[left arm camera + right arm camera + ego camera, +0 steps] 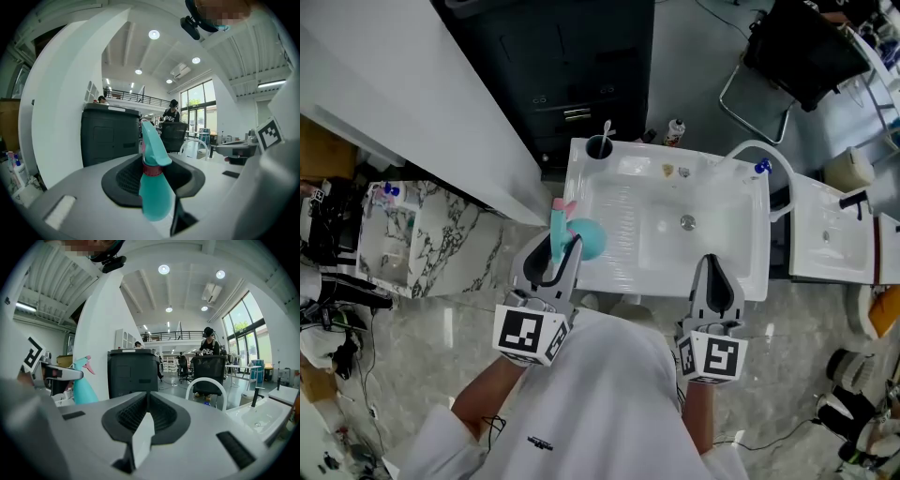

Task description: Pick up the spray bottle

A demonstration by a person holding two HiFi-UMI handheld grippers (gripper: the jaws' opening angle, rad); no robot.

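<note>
The spray bottle is teal with a pink trigger and a red collar. It hangs in the air over the left rim of the white sink, and my left gripper is shut on it. In the left gripper view the spray bottle stands upright between the jaws, nozzle pointing away. My right gripper is at the sink's front edge, jaws shut together with nothing between them. In the right gripper view the right gripper shows empty, and the spray bottle appears off to the left.
A curved white faucet rises at the sink's back right. A black cup and a small bottle stand on the back ledge. A second basin lies to the right, a black cabinet behind, a marble shelf to the left.
</note>
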